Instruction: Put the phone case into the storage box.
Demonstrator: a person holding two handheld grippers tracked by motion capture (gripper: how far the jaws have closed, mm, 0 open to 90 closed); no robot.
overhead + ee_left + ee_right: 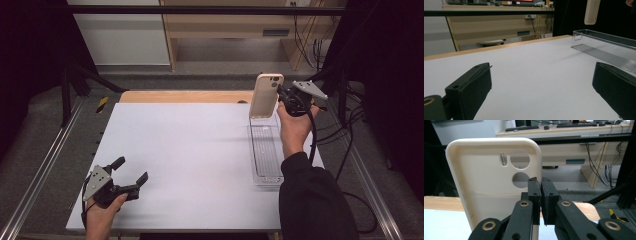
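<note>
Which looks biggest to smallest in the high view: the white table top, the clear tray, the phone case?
1. white table top
2. clear tray
3. phone case, though held up nearer the camera, so it looks bigger than it really is.

Cream phone case [266, 95], empty, rounded corners, raised rim, two round camera holes and one narrow slot near the top. Held upright and off the surface in the upper right of the high view, camera end up, leaning slightly, lower end above the far end of the clear tray [266, 172]. Seen in the right gripper view [494, 187] with its hollow inner side facing the camera, long right edge pinched between the closed fingers [534, 192]. In the left gripper view, bottom end [592, 12] hanging at the top right.
</note>
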